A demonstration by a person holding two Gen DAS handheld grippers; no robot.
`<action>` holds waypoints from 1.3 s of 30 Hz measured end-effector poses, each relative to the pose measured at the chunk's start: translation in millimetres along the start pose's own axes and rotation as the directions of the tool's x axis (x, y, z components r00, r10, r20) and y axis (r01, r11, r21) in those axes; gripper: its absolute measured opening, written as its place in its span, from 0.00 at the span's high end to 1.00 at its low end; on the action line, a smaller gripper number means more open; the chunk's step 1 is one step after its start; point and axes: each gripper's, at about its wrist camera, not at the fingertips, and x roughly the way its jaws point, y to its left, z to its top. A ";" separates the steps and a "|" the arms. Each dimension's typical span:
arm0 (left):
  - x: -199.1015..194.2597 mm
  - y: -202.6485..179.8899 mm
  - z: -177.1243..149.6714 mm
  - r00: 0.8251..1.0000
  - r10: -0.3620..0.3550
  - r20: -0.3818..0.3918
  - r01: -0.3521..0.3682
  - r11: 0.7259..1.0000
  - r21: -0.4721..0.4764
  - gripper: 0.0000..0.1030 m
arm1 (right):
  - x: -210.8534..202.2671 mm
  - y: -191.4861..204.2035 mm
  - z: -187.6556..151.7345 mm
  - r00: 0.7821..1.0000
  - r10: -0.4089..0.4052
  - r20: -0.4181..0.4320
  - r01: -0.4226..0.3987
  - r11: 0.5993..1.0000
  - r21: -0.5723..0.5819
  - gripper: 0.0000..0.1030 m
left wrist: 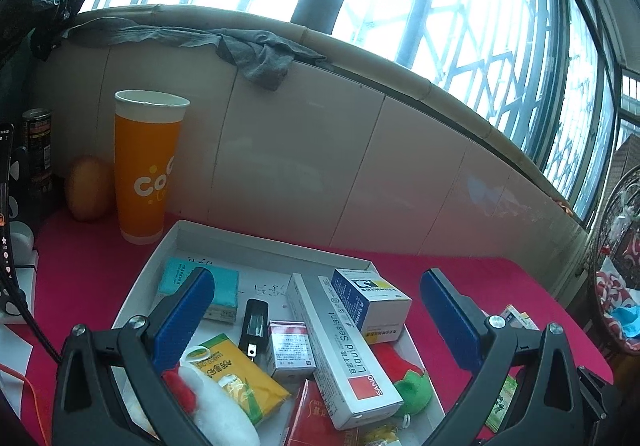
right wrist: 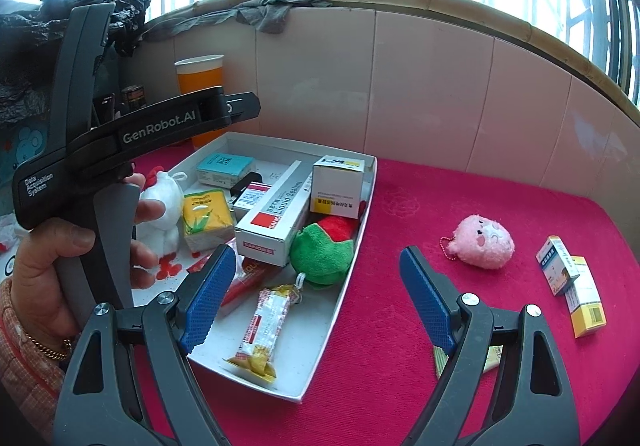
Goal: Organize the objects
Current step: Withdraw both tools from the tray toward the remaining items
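A white tray (left wrist: 256, 236) (right wrist: 320, 342) on the red cloth holds a Liquid Sealant box (left wrist: 340, 346) (right wrist: 276, 214), a blue-and-white box (left wrist: 372, 298), a teal box (right wrist: 224, 166), a yellow tissue pack (left wrist: 236, 378), a white plush (right wrist: 164, 206), a red-and-green plush (right wrist: 320, 250) and a snack bar (right wrist: 264, 326). My left gripper (left wrist: 316, 306) hovers open over the tray, nothing between its fingers. My right gripper (right wrist: 316, 258) stands open above the tray's right wall. Right of it a pink plush (right wrist: 484, 242) and two small boxes (right wrist: 576, 286) lie on the cloth.
A tall orange cup (left wrist: 146, 166), a brown fruit (left wrist: 86, 190) and a dark can (left wrist: 38, 142) stand at the back left against the tiled wall. A hand (right wrist: 40, 266) holds the left gripper's body. A green packet (right wrist: 440, 360) lies under my right finger.
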 end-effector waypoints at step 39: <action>8.6 -11.4 -7.3 0.998 -0.049 -0.034 0.051 0.998 0.035 0.00 | -23.8 -98.3 -19.5 0.986 -0.168 -0.024 0.169 0.967 0.190 0.18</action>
